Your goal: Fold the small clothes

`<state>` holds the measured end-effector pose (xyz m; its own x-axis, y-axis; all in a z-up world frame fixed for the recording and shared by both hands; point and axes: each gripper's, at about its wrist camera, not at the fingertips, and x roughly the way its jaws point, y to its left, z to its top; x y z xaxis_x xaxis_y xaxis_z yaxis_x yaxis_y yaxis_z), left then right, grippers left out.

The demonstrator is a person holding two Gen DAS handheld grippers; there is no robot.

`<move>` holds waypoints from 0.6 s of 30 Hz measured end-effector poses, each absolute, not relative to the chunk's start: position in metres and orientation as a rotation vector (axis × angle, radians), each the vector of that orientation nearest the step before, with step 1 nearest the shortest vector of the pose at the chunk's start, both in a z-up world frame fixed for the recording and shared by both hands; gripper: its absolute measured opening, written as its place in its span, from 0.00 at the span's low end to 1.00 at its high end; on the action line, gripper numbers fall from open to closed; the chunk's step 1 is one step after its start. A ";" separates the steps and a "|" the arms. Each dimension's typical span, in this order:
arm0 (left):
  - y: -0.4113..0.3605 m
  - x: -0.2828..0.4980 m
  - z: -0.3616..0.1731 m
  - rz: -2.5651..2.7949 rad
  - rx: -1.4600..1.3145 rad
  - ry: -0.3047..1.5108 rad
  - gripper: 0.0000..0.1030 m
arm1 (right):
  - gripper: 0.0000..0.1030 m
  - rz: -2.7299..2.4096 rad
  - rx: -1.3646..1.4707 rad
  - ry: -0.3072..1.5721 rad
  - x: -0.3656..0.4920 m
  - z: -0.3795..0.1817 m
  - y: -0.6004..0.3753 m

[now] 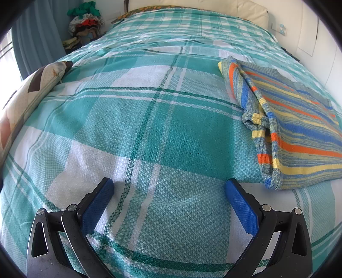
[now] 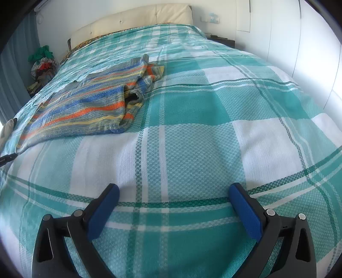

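A wide bed under a teal-and-white checked woven bedspread (image 2: 192, 128) fills both my views, with a cream padded headboard (image 2: 136, 19) at its far end. The striped knitted sweater (image 1: 295, 128), in blue, orange, yellow and grey, lies partly folded on the spread, one cuffed sleeve tucked along its edge; it sits off to the right of my left gripper (image 1: 168, 188) and to the left of my right gripper (image 2: 174, 192). A patterned cushion (image 1: 32, 94) rests at the bed's left edge. Both my grippers hang over bare bedspread with blue pads spread wide, gripping nothing.
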<state>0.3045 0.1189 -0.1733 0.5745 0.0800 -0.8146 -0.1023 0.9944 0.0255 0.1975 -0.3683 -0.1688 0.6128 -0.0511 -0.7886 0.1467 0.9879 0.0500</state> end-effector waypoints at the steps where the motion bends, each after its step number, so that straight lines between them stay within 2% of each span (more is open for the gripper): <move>1: 0.119 0.304 -0.173 0.107 -0.025 0.953 1.00 | 0.99 -0.114 0.113 0.904 0.197 -0.169 -0.368; 18: 0.119 0.305 -0.173 0.107 -0.026 0.953 1.00 | 0.99 -0.111 0.119 0.900 0.197 -0.168 -0.368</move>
